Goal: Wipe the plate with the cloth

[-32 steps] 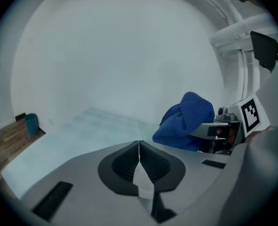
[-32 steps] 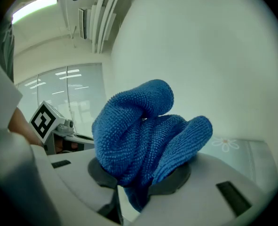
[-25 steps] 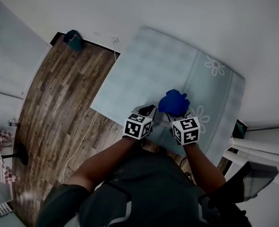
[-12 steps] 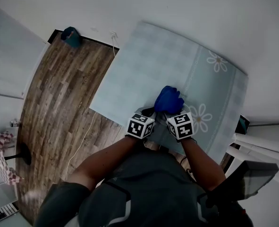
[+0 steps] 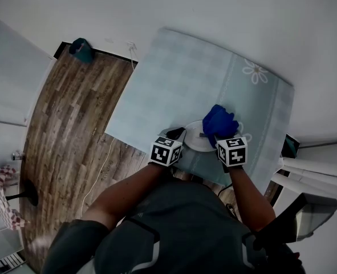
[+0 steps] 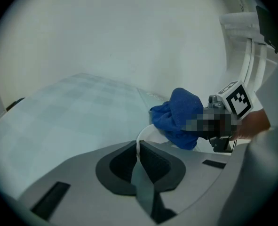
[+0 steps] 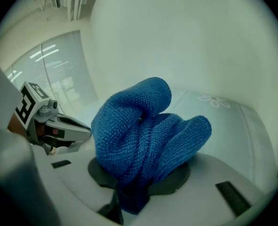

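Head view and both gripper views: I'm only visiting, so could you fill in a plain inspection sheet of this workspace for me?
Surface: table under a pale blue checked cover with daisy prints.
Job's things: white plate near the table's near edge; blue cloth, bunched, over the plate's right side.
Clutter: nothing seen on the table.
Grippers: left gripper shut on the plate's rim; right gripper shut on the cloth.
Cables: white cable lying on the floor beside the table.
Surroundings: wood-pattern floor, white wall, teal object at the wall's foot.
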